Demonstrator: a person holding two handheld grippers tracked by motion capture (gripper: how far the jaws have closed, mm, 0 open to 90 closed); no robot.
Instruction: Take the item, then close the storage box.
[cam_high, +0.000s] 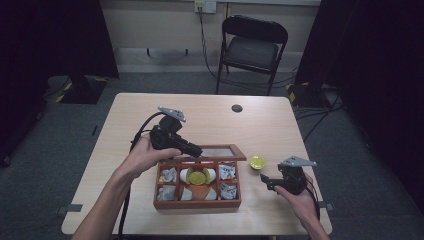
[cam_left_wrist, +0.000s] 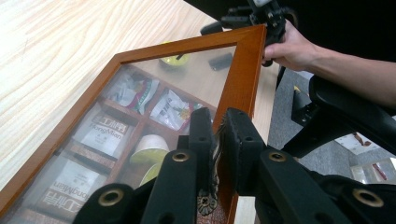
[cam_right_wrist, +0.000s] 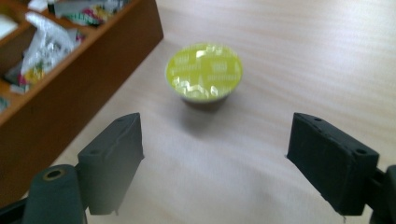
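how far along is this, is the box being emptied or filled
Which way it is going can't be told. Done: the wooden box's lid is up, the left gripper shut on its front edge, and one yellow-topped capsule stands on the table right of the box. In hand: the right gripper, open, faces that capsule without touching it. Left: another capsule and packets sit in the compartments.

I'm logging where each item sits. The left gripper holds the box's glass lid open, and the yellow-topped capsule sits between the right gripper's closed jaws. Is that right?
Not quite: the right gripper has its jaws wide apart, and the yellow-topped capsule stands on the table ahead of them, untouched, as the right gripper view shows. The left gripper does hold the glass lid open.
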